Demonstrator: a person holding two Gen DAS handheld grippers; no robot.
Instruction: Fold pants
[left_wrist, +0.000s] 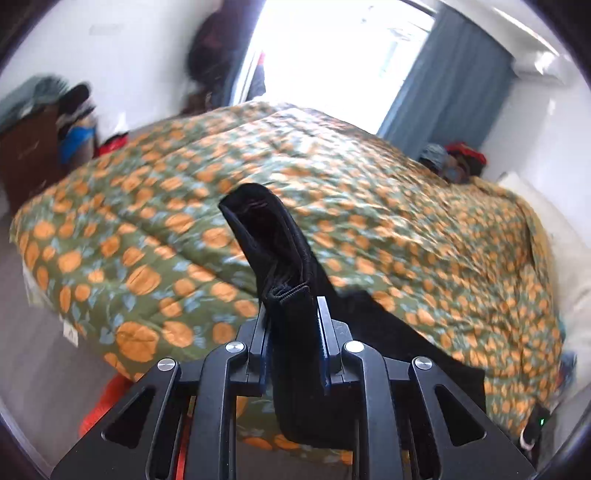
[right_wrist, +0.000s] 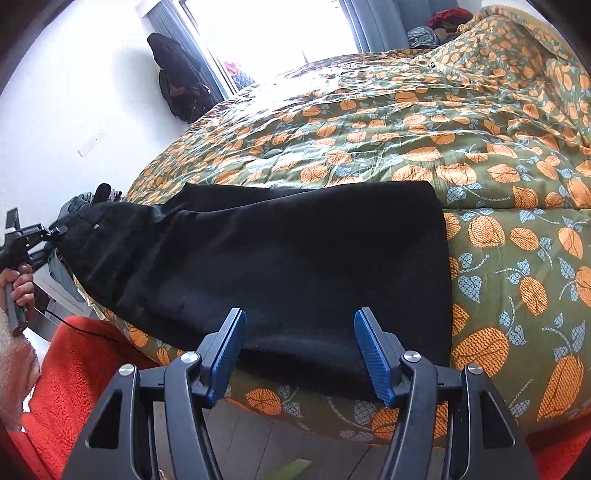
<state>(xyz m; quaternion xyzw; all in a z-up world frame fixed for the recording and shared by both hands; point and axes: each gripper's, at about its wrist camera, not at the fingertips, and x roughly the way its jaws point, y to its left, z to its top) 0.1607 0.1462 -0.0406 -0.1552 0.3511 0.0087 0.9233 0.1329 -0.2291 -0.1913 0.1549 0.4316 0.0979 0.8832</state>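
Note:
Black pants (right_wrist: 277, 258) lie flat along the near edge of a bed with a green quilt printed with orange leaves (right_wrist: 461, 122). My right gripper (right_wrist: 301, 317) hovers open just over the pants near the bed's front edge, and its blue pads (right_wrist: 371, 350) touch no cloth. At the far left of the right wrist view, my left gripper (right_wrist: 55, 230) grips the waist end, lifted off the bed. The left wrist view shows the left gripper (left_wrist: 293, 306) shut on the folded waistband of the pants (left_wrist: 273, 240), which sticks up past the fingertips.
A hand (right_wrist: 20, 284) holds the left gripper's handle, beside red fleece fabric (right_wrist: 74, 362). Dark clothes (right_wrist: 177, 74) hang on the wall by a bright window with a blue curtain (left_wrist: 450, 74). A clothes pile (left_wrist: 454, 158) lies behind the bed, and a brown cabinet (left_wrist: 26, 155) stands at the left.

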